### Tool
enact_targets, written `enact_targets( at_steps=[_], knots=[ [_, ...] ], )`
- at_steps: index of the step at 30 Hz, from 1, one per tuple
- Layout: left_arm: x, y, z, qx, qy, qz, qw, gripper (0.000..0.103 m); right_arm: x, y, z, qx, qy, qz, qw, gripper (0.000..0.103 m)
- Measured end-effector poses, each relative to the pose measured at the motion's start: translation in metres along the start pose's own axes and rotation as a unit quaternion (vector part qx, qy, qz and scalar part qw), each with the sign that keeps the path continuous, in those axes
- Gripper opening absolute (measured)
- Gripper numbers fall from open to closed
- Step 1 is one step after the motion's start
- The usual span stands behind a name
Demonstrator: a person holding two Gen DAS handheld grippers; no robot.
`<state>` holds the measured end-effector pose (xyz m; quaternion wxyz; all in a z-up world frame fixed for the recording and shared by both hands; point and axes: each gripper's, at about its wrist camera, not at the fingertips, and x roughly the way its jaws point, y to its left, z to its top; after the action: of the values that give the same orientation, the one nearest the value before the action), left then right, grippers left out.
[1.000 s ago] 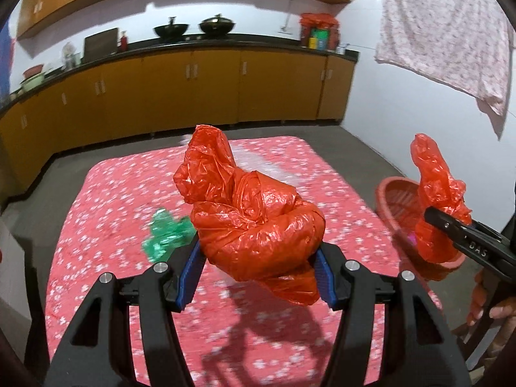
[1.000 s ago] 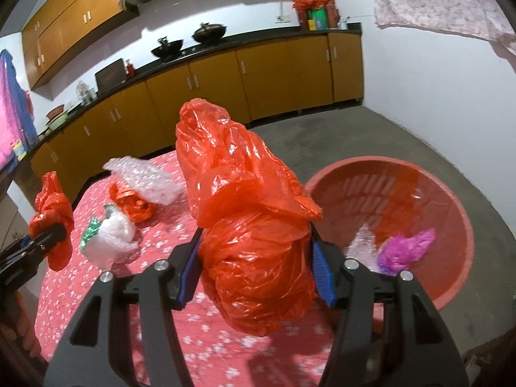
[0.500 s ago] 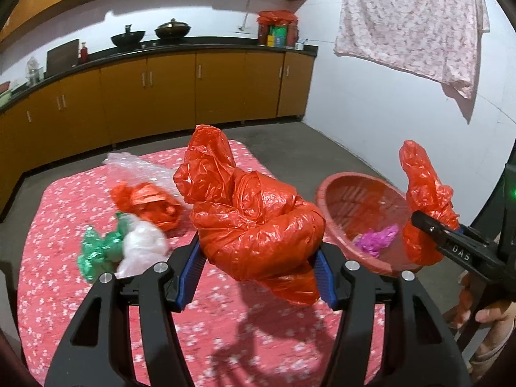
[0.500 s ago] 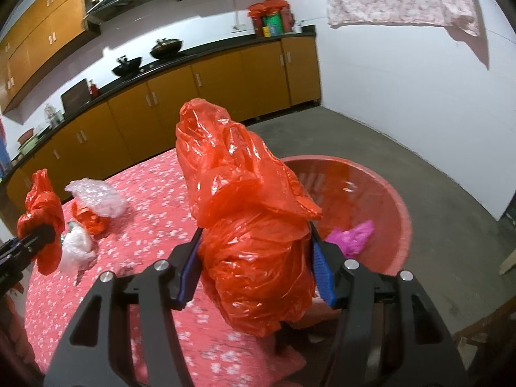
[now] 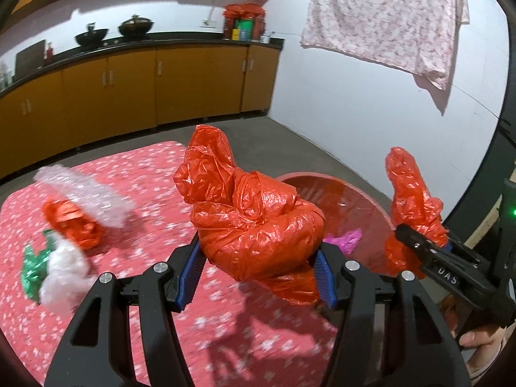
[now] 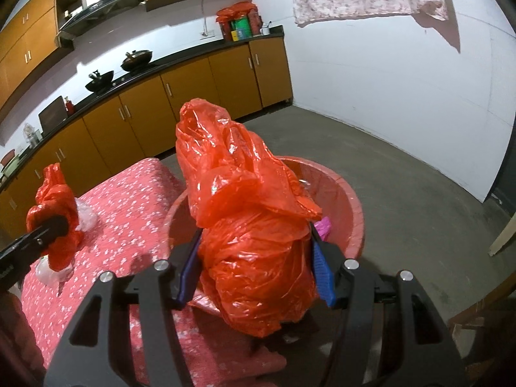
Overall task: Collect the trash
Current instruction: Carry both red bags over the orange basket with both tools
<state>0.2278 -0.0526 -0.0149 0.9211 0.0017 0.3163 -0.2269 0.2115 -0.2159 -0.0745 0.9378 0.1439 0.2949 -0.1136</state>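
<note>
My left gripper (image 5: 258, 272) is shut on a crumpled red plastic bag (image 5: 254, 222), held above the right part of the table. My right gripper (image 6: 254, 275) is shut on a second crumpled red bag (image 6: 248, 225), held over the near rim of the red basket (image 6: 351, 206). In the left wrist view the right gripper (image 5: 425, 245) and its bag (image 5: 409, 200) hang beside the basket (image 5: 367, 206). A pink scrap (image 5: 346, 237) lies inside the basket. In the right wrist view the left gripper (image 6: 51, 229) and its bag (image 6: 54, 213) are at far left.
On the red flowered tablecloth (image 5: 135, 174) lie a clear plastic wrap (image 5: 84, 196), a small red bag (image 5: 72, 222), and a white and green bag (image 5: 54, 271). Wooden cabinets (image 5: 193, 84) line the far wall. A cloth (image 5: 387, 16) hangs on the white wall. The basket stands on the concrete floor (image 6: 419, 187).
Both grippers have swung to the right with their red bags still held. The basket has come nearer in both views, and the right bag now hangs over its rim.
</note>
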Motion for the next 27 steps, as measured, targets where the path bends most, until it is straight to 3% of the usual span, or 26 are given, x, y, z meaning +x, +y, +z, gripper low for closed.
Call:
enact_targets(
  at_steps=[11,27],
  knots=[
    [0.047,-0.036,0.007,0.034,0.016,-0.046,0.9982,0.059,0.022,-0.016,0.005,0.034,0.001,-0.006,0.999,0.058],
    [0.098,-0.061,0.012,0.054,0.040,-0.079,0.9946,0.059,0.049,-0.029,0.006,0.056,0.005,-0.016,0.998,0.058]
  ],
)
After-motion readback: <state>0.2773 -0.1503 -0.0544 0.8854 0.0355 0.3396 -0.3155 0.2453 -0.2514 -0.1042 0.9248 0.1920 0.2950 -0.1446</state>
